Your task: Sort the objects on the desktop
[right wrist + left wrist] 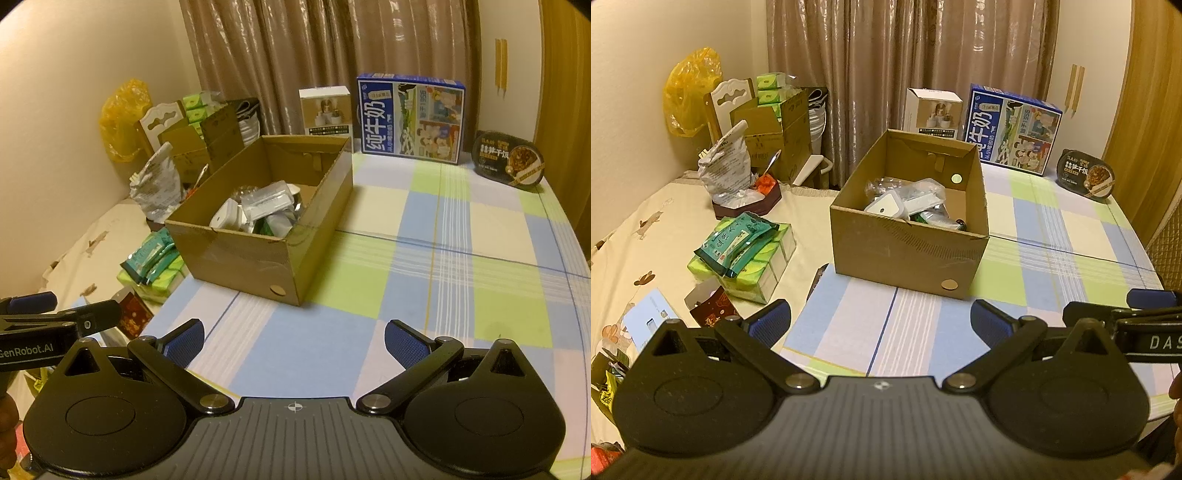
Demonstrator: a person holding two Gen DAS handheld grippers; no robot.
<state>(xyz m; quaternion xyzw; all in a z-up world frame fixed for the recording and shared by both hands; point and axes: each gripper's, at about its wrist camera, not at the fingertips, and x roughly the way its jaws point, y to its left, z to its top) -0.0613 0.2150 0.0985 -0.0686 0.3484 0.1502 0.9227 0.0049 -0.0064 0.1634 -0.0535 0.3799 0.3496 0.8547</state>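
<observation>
— What does your left camera show?
— An open cardboard box (909,225) mid-counter (1052,236), with a white case (884,207) and bagged items inside, contents partly hidden by its walls. My left claw (881,323) hovers before it, spread wide, empty.

— And the right?
— The same box (258,236), left of centre; wrappers blurred. My right claw (294,341) gapes wide, holding nothing.

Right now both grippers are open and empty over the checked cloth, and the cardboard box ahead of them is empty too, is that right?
Not quite: the cardboard box is not empty. The right wrist view shows a white container and plastic packets inside it. The rest holds: the left gripper and right gripper are open and empty over the checked cloth.
</observation>
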